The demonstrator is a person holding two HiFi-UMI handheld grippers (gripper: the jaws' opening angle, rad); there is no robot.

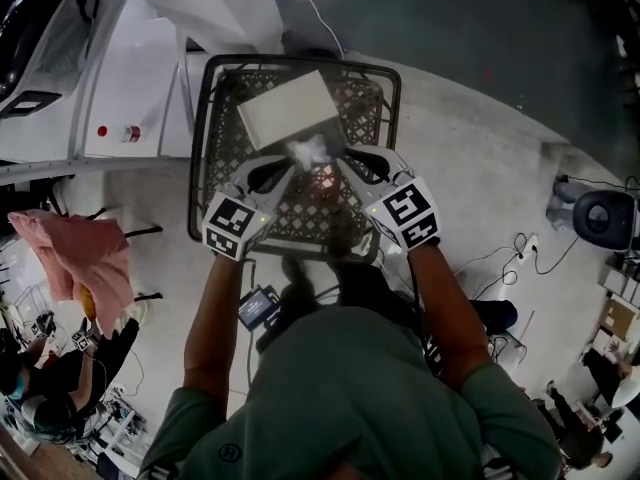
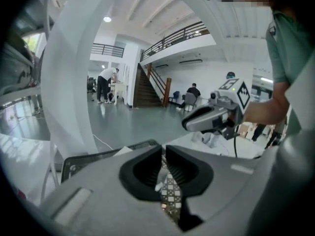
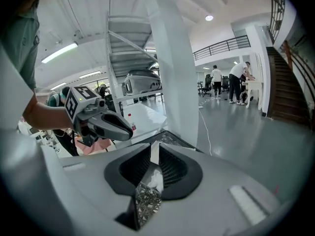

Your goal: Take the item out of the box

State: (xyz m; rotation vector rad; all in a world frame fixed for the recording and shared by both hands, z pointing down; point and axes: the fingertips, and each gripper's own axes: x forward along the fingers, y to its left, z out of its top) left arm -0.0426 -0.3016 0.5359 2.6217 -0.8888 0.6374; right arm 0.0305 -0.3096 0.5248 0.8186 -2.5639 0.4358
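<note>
A black lattice basket point(image 1: 200, 148) holds a flat white box point(image 1: 290, 108) at its far side and a small crumpled white item point(image 1: 310, 151) just in front of the box. My left gripper point(image 1: 288, 166) and right gripper point(image 1: 345, 160) reach into the basket from either side, their tips close beside the item. In the left gripper view, the left gripper point(image 2: 164, 151) shows a narrow slit with the lattice and a bit of white behind it. The right gripper point(image 3: 154, 149) stands a little wider, with the white item point(image 3: 155, 178) seen through its gap. Nothing is gripped.
A pink cloth point(image 1: 90, 258) hangs at the left. A white bench with a red-capped bottle point(image 1: 130, 133) stands beside the basket. A round grey device point(image 1: 605, 218) and cables lie on the floor at the right. A white pillar point(image 3: 174, 58) rises behind the basket.
</note>
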